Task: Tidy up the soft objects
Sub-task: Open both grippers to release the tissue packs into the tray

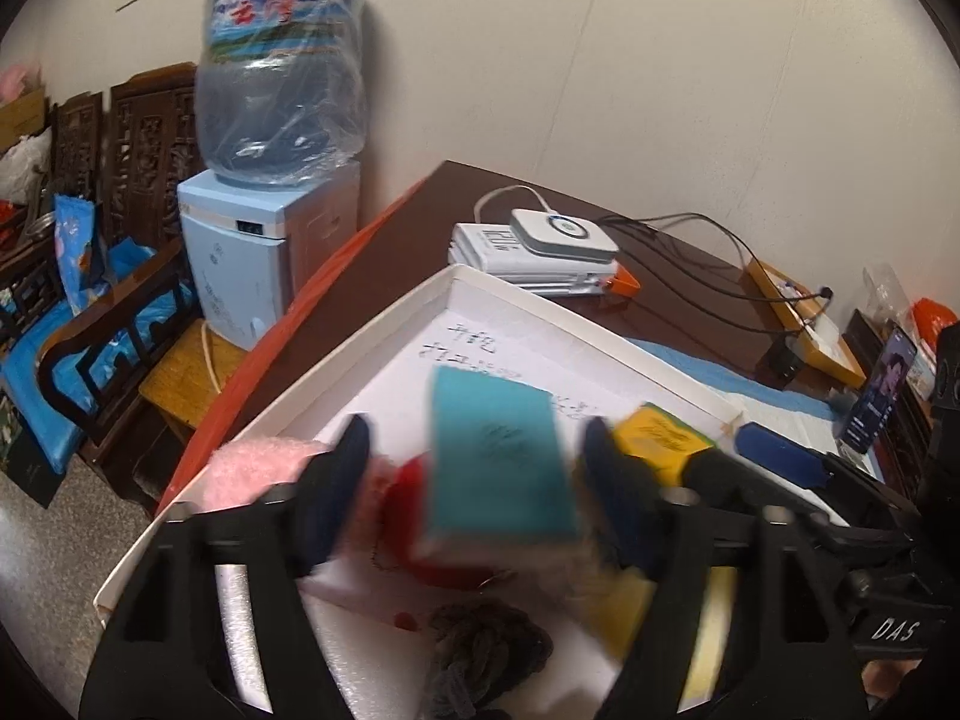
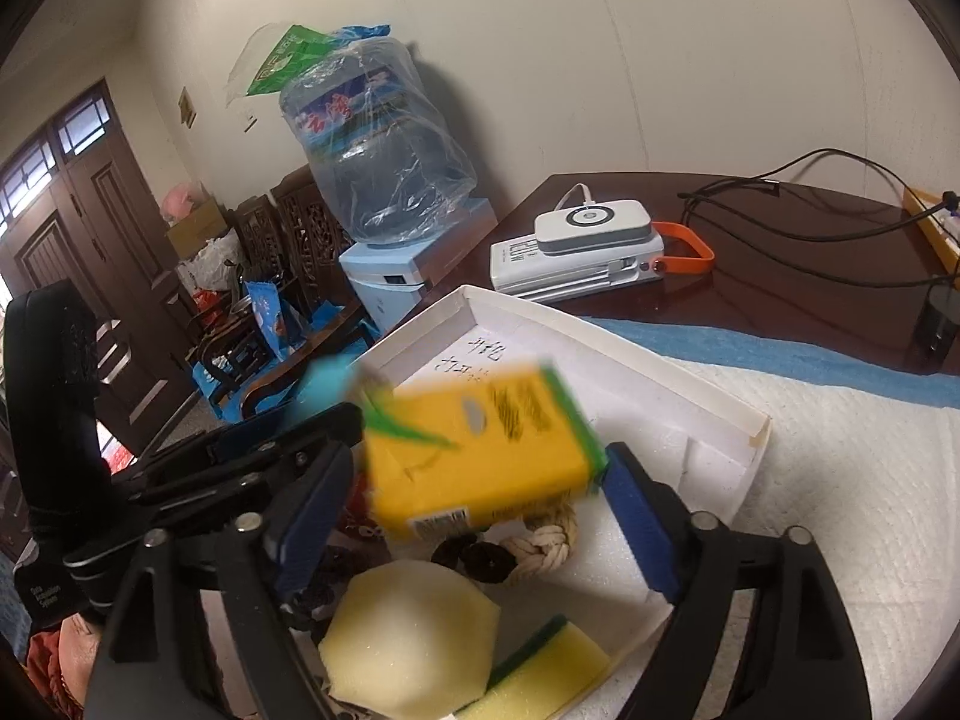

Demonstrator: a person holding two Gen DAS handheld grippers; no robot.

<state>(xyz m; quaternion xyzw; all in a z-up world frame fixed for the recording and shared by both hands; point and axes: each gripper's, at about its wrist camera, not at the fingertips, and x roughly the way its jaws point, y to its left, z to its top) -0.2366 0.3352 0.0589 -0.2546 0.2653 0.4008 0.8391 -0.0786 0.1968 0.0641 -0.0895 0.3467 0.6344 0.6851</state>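
Note:
A blurred teal sponge pack [image 1: 498,456] hangs loose between the blue pads of my left gripper [image 1: 475,429], with a gap on each side; the jaws stand open over the white box [image 1: 540,294]. In the right wrist view a blurred yellow pack with a green edge [image 2: 480,450] sits between the spread fingers of my right gripper [image 2: 480,453], which is open and not pressing on it. Below lie a pink fluffy piece [image 1: 252,468], a red pompom [image 1: 408,498], a dark knotted rope [image 1: 480,648], a beige rope knot [image 2: 546,540], a pale yellow sponge [image 2: 408,630] and a yellow-green scourer [image 2: 540,672].
The box rests on a white and blue towel [image 2: 840,480] on a dark wooden table [image 2: 780,276]. Behind it are a white power bank stack [image 2: 588,252], black cables [image 2: 810,180] and a phone [image 1: 882,390]. A water dispenser [image 1: 270,228] and carved chairs stand off the left.

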